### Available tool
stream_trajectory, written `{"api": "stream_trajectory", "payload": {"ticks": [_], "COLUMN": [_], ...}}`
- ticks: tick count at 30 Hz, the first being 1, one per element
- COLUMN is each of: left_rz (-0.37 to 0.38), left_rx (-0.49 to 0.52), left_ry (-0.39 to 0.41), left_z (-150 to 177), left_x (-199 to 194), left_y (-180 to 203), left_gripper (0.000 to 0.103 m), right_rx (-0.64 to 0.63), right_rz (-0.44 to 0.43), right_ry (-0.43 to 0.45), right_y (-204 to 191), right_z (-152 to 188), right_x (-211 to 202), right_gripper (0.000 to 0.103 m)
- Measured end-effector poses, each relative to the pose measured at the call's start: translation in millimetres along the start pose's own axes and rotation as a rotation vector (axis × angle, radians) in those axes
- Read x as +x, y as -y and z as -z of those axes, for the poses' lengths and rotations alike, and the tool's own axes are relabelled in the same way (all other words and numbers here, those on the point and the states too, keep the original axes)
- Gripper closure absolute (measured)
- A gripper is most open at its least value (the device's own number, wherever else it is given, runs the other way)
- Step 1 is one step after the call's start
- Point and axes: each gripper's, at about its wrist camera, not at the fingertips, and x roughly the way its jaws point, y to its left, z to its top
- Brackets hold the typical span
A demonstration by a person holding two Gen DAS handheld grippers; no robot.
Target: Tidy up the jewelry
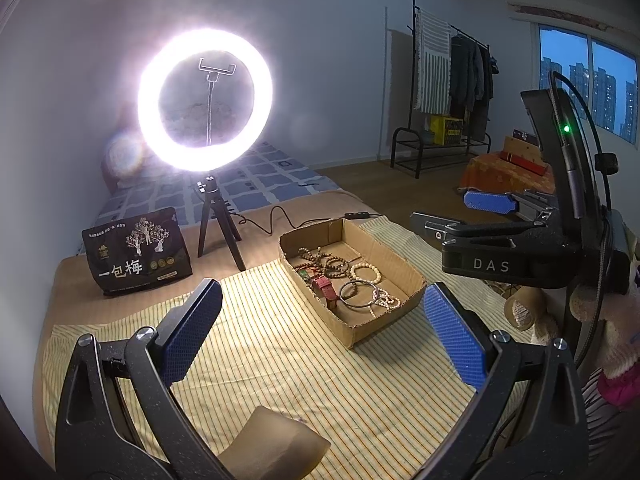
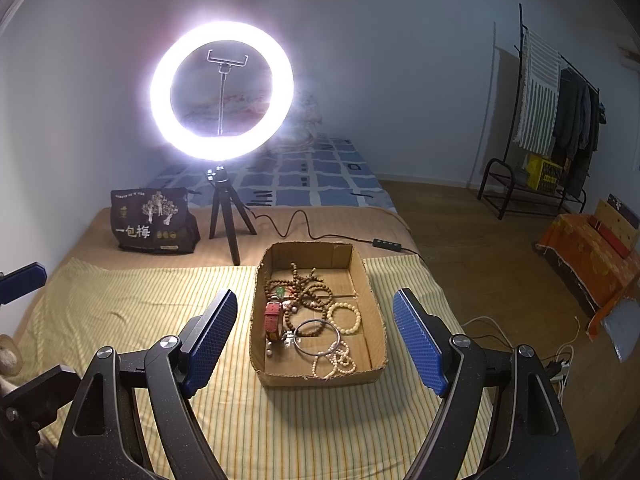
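Observation:
A shallow cardboard tray (image 2: 372,312) lies on a yellow striped cloth (image 2: 140,320). It holds brown bead strings (image 2: 316,294), a red watch strap (image 2: 273,320), a cream bead bracelet (image 2: 344,318), a metal bangle (image 2: 317,338) and a pale bead chain (image 2: 336,362). My right gripper (image 2: 316,340) is open and empty, above the tray's near end. My left gripper (image 1: 324,332) is open and empty, over the cloth left of the tray (image 1: 412,280). The right gripper (image 1: 480,216) shows at the right of the left wrist view.
A lit ring light on a black tripod (image 2: 222,92) stands behind the tray, its cable (image 2: 320,236) trailing right. A black snack bag (image 2: 154,222) stands at the back left. A cardboard tube (image 1: 276,448) lies near the left gripper. A clothes rack (image 2: 552,120) stands far right.

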Motion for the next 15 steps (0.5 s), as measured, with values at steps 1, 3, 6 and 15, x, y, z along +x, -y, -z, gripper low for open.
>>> {"api": "stream_trajectory", "payload": {"ticks": [1,3,6,15], "left_rz": [-0.001,0.001,0.003,-0.011], "left_rx": [0.002,0.003,0.003,0.01], "left_ry": [-0.001,-0.002,-0.007,-0.006], "left_z": [-0.1,-0.3,0.2,0.4], "left_x": [0.2,0.4,-0.1,-0.5], "left_y": [0.1,-0.2,-0.8,1.0], "left_gripper": [0.0,0.0,0.0,0.0], "right_rx": [-0.002,-0.008,-0.012,-0.012], "right_rz": [-0.001,0.0,-0.001,-0.001], "right_ry": [0.0,0.0,0.001,0.001], "right_y": [-0.8,-2.3,-3.3,-3.6], "right_z": [-0.1,-0.4,-0.3,0.0], "right_x": [-0.1,-0.4,-0.4,-0.4], "right_gripper": [0.023,0.023,0.023,0.023]}}
